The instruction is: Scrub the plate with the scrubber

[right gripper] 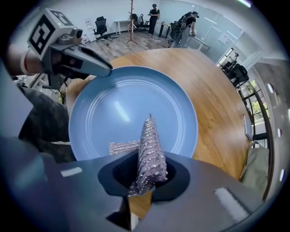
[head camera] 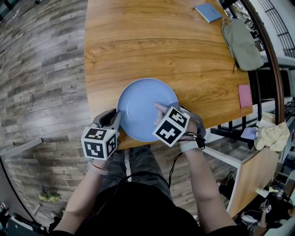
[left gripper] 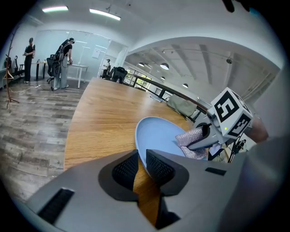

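Floor, left: grey wood planks (head camera: 41, 92) run along the table's left edge. Nothing stands on them except a small leafy clump (head camera: 50, 197) near the bottom corner.
Table: a wooden top (head camera: 152, 41) with a rounded near edge just in front of the person's lap.
Left gripper: the left gripper (left gripper: 141, 165) comes in from the near left, and its jaws are clamped on the plate's near-left rim.
Plate: the blue plate (head camera: 140, 108) sits at the table's near edge, between the two grippers.
Scrubber: a silvery mesh scrubber (right gripper: 147, 149) lies on the right half of the plate's face, with one end folded flat on the blue.
Right gripper: the right gripper (right gripper: 145, 176) points down over the plate, its jaws closed on the scrubber.
Open room: the table's whole far and left stretch beyond the plate is bare wood.
Table, far right: a blue notebook (head camera: 208, 12) lies at the far edge. A grey-green bag (head camera: 240, 44) lies along the curved right edge, with a pink slip (head camera: 244, 96) nearer.
Right of the table: a dark railing (head camera: 272, 69) follows the edge, with a pale crumpled cloth (head camera: 272, 133) below it.
Far room: people (left gripper: 65, 54) stand at desks by a glass wall, well away from the table.
Hard to tell: the right gripper's marker cube hides its jaws in the head view. I cannot tell whether the plate's near rim overhangs the table, or is lifted off it.
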A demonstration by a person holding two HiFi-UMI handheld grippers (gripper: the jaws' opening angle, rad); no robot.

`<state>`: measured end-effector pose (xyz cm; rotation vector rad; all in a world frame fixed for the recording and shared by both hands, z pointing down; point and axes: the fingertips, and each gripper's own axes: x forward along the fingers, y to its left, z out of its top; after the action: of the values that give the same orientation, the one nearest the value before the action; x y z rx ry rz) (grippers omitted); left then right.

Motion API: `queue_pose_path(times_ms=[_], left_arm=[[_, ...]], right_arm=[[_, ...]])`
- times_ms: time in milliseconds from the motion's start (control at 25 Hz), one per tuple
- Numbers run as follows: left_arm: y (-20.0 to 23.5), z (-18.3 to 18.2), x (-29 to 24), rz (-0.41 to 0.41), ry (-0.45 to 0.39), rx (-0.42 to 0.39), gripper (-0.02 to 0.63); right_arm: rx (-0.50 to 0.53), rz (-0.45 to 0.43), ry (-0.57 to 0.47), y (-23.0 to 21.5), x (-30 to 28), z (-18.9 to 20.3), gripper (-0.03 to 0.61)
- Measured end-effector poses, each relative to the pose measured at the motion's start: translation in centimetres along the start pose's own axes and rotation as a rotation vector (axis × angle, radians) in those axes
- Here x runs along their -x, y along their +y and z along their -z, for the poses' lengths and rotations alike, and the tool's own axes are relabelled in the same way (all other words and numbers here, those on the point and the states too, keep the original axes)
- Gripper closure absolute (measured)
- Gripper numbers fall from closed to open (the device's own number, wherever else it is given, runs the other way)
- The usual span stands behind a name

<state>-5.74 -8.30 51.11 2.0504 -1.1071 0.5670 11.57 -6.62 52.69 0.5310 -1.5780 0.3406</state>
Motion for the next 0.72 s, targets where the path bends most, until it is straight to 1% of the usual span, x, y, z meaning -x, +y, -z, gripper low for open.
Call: queue_pose_path(times_ms=[120, 200, 280, 440, 560, 720], left_arm=[[0.0, 0.0, 0.0, 0.000, -0.001, 0.001, 0.568], [0.1, 0.1, 0.0, -0.001, -0.001, 0.002, 0.568], [0.1, 0.1, 0.0, -0.001, -0.001, 0.002, 0.568], [-0.1, 0.0, 0.1, -0.003, -0.003, 0.002, 0.568], [-0.1, 0.0, 0.0, -0.005, -0.002, 0.002, 0.568], [-0.2, 0.0, -0.1, -0.007, -0.001, 0.001, 0.568]], right_arm=[[0.022, -0.107, -0.014, 2.9, 0.2, -0.6, 0.514], [0.035, -0.173, -0.053, 4.8, 0.2, -1.6, 0.512], [0.053, -0.213, -0.102, 6.3, 0.1, -2.9, 0.511], [0.090, -0.246, -0.197, 7.5, -0.2, -5.1, 0.508], [0.085, -0.267, -0.264, 7.8, -0.2, -6.7, 0.506], [0.063, -0.266, -0.349, 7.5, -0.3, -8.6, 0.506]])
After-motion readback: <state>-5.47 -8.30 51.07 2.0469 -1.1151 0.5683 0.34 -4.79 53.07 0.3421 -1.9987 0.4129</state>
